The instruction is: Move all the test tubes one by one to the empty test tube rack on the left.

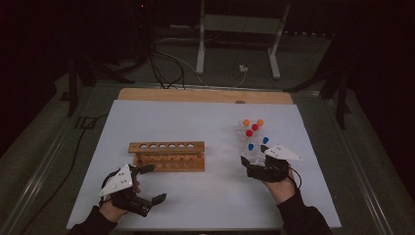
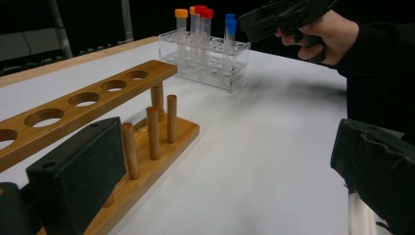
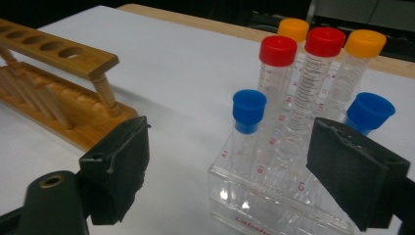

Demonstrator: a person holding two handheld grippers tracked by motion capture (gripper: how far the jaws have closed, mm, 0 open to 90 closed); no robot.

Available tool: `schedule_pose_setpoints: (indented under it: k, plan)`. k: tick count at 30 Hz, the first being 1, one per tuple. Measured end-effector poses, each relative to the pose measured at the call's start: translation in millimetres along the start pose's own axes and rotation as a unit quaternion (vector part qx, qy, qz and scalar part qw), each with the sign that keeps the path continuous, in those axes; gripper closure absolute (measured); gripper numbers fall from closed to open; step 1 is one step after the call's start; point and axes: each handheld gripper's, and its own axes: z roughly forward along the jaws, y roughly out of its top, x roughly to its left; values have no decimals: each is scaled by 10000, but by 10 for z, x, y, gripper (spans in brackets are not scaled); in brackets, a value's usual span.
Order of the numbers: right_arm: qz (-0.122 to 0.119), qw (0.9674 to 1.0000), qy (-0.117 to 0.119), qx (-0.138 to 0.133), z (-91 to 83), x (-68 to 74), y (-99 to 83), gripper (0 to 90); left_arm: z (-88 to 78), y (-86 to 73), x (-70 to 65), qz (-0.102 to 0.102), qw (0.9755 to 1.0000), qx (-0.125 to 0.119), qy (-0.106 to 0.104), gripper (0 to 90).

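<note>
A clear plastic rack point(image 1: 247, 147) point(image 3: 274, 205) stands right of centre on the white table and holds several capped tubes: orange, red and blue. My right gripper point(image 1: 254, 155) point(image 3: 232, 147) is at the rack's near end, open. Its jaws stand on either side of the nearest blue-capped tube point(image 3: 247, 117) without touching it. An empty wooden rack point(image 1: 166, 154) point(image 2: 93, 98) point(image 3: 58, 54) with a row of round holes stands left of centre. My left gripper point(image 1: 152, 183) point(image 2: 227, 142) hangs open in front of that rack's near left end, with nothing between its jaws.
The white table sheet point(image 1: 205, 122) ends in a wooden strip point(image 1: 205, 94) at the far side. Beyond it are cables point(image 1: 166, 68) and a white stand point(image 1: 240, 29) on the dark floor. In the left gripper view the other hand point(image 2: 323, 34) holds its gripper by the clear rack point(image 2: 205, 63).
</note>
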Motion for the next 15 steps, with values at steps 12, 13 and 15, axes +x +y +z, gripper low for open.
schedule_pose_setpoints:
  k: [12, 13, 15]
  plan:
    - [63, 9995, -259, 174, 97, -6, -12, 582, 0, 1, -3, -1, 10000, 8, -22, 6]
    - [61, 9994, -299, 183, 103, -7, -15, 610, 1, 2, -3, -2, 10000, 4, -26, 6]
    - [63, 9992, -325, 228, 118, -14, -24, 668, 1, 1, -5, 6, 10000, 15, -29, 6]
